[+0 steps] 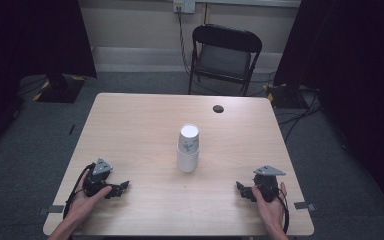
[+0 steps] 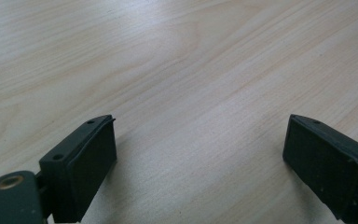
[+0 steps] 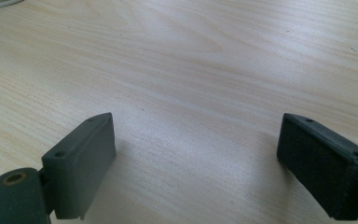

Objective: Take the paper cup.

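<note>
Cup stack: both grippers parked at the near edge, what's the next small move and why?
Probably bring the right gripper forward toward the stacked paper cups. Both it and the left gripper rest open and empty on the table, well apart from the upside-down stack.

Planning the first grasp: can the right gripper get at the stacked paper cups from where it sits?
Probably yes. The right gripper rests near the table edge with its jaws open and empty, and only bare wood lies between it and the paper cups, which stand upside down mid-table.
</note>
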`<state>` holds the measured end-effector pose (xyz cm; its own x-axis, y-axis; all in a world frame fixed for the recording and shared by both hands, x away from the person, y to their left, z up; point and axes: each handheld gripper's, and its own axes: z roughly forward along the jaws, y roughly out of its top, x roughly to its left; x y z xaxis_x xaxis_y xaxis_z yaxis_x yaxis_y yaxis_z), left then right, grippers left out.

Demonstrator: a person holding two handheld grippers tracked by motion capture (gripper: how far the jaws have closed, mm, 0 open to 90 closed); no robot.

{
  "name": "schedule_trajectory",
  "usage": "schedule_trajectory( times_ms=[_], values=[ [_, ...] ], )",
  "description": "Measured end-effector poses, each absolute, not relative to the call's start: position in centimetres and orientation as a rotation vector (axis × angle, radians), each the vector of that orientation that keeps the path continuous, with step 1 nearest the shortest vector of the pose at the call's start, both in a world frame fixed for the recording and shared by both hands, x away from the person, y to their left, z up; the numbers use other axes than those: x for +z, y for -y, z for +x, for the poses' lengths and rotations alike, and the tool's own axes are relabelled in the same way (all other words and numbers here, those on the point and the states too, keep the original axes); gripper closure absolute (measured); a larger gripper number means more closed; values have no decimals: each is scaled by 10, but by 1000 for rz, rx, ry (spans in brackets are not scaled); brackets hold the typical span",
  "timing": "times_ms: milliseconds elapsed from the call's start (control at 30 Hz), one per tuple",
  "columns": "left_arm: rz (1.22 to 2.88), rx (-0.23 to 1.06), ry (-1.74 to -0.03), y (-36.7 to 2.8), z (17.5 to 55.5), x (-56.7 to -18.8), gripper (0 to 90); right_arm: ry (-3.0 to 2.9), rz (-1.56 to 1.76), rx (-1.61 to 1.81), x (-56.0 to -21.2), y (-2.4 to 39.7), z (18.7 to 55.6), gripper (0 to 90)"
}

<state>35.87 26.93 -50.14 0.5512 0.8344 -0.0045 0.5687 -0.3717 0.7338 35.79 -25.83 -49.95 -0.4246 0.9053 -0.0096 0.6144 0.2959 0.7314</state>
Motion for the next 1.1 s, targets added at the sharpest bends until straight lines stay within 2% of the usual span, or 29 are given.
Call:
schedule_trajectory(
  times_ms=[167, 267, 633, 667, 933, 1000, 1100],
  values=[
    [2088, 483, -1147, -268, 360, -500, 105, -2145, 1360, 924, -500, 258, 358, 104],
    [2088, 483, -1162, -270, 360, -498, 163, -2144, 1361, 923, -500, 258, 358, 103],
    [2061, 386, -1124, -261, 352, -477, 206, -2144, 1362, 923, -499, 258, 358, 103],
    [2007, 350, -1136, -258, 351, -473, 218, -2144, 1362, 923, -499, 258, 358, 103],
    [1974, 358, -973, -242, 346, -452, 224, -2145, 1362, 921, -499, 258, 358, 99],
    [1986, 375, -934, -238, 345, -448, 250, -2145, 1363, 921, -499, 258, 358, 99],
    [1974, 379, -926, -231, 345, -442, 251, -2145, 1363, 921, -499, 258, 358, 99]
  ],
)
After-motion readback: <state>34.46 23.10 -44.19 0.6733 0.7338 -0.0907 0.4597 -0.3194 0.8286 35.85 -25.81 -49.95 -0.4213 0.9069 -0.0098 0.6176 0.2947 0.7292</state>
